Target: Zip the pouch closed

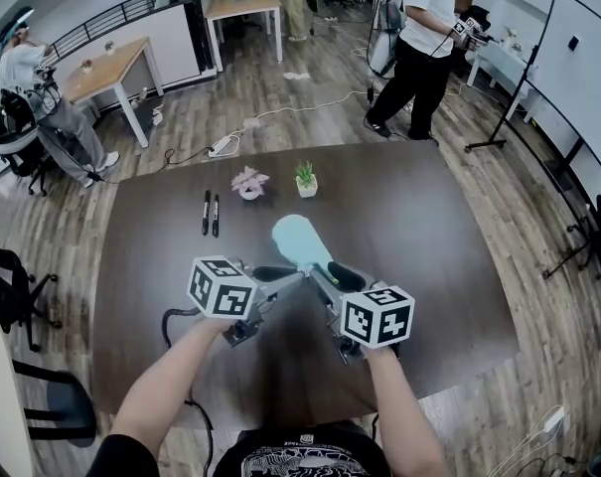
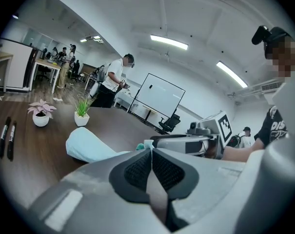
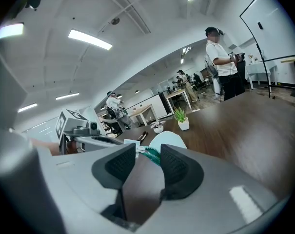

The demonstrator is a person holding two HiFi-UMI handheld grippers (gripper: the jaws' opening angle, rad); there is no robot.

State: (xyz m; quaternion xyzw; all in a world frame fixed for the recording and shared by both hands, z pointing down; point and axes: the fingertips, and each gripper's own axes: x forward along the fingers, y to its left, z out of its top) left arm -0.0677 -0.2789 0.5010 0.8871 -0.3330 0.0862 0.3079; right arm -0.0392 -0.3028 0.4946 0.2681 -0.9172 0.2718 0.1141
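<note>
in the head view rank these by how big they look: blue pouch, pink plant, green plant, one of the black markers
1. pouch, clearly largest.
2. pink plant and green plant: about alike, so not ranked against each other.
3. marker: about as long as a plant but much thinner, smallest.

The pouch [image 1: 300, 238] at the middle of the head view looks like soft, matt pale-blue cloth, and its teal zip teeth [image 3: 151, 154] look like plastic. The dark table [image 1: 429, 227] has a smooth wood-look top with a dull sheen. The left gripper [image 2: 150, 151] and right gripper [image 3: 147, 150] have matt grey plastic shells and black, finely ribbed pads [image 2: 137, 172].
</note>
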